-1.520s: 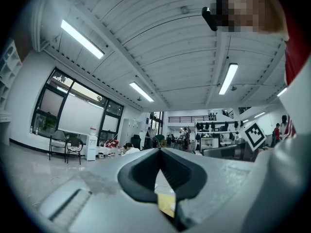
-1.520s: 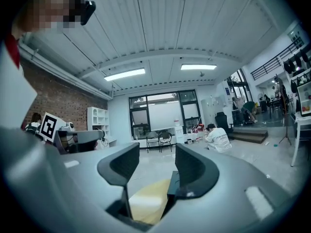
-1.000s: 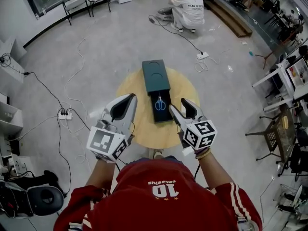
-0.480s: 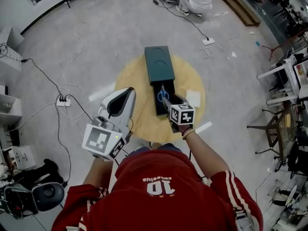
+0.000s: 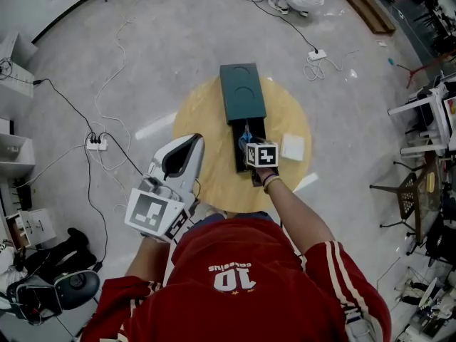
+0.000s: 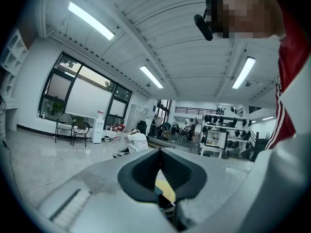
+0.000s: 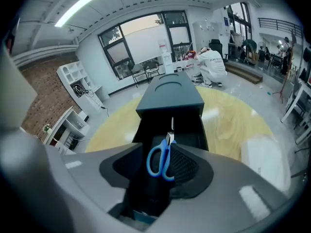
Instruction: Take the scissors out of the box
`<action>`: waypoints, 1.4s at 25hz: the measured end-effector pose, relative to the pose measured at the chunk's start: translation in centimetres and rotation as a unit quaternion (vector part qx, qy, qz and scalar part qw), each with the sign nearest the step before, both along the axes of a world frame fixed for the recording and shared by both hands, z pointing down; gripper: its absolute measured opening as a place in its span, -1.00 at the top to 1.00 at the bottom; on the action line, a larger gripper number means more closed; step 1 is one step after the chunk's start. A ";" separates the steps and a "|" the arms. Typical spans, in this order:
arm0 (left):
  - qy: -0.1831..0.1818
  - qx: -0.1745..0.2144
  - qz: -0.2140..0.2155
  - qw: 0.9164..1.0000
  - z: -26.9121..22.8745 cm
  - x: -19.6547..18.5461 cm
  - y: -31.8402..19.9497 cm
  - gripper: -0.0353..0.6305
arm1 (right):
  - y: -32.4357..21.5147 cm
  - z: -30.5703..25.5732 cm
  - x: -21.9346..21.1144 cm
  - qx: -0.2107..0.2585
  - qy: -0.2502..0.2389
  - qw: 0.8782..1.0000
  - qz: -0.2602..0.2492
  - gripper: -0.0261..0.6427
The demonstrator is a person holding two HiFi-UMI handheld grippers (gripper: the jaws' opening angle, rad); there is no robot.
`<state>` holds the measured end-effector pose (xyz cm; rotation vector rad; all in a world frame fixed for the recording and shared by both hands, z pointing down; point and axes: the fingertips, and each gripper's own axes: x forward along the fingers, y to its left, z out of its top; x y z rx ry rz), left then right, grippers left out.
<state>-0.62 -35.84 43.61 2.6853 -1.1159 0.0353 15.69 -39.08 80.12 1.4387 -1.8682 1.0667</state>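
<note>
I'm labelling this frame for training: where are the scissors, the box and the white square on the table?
scissors (image 7: 164, 163): right gripper view, where the blue handle loops meet.
box (image 5: 242, 91): head view, top of the dark lid.
white square (image 5: 293, 147): head view, its middle.

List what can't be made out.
- Right gripper view: whether the right gripper's jaws touch the scissors' handles or flank them.
- Head view: scissors nearly covered by that gripper.
- Left gripper view: left gripper, jaws shut, hides most of the table.
- Head view: white item on table, too small to identify.
</note>
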 end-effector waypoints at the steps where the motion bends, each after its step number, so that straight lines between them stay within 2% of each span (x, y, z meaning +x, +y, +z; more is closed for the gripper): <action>1: 0.000 -0.002 -0.001 1.000 0.1 0.0 -0.2 0.88 | -0.2 0.6 -0.1 -0.010 -0.001 1.000 0.002 0.39; 8: 0.001 -0.012 -0.011 1.000 0.9 -0.4 -1.1 0.88 | -0.5 3.3 0.9 -0.080 0.012 0.996 0.026 0.48; 15: 0.006 -0.021 -0.012 1.000 1.2 -0.3 -1.1 0.88 | -0.9 3.6 1.0 -0.090 0.050 0.995 0.017 0.53; 19: 0.009 -0.019 -0.014 1.000 1.2 -0.6 -1.1 0.88 | 0.0 4.2 0.9 -0.118 0.070 0.991 -0.002 0.53; 25: 0.012 -0.019 -0.015 1.000 1.3 -1.3 -0.9 0.88 | -0.1 4.6 1.0 -0.118 0.087 0.989 0.005 0.63; 35: 0.012 -0.010 -0.012 1.000 0.3 -1.9 -0.7 0.88 | -0.4 3.4 1.1 -0.109 0.083 0.991 0.004 0.67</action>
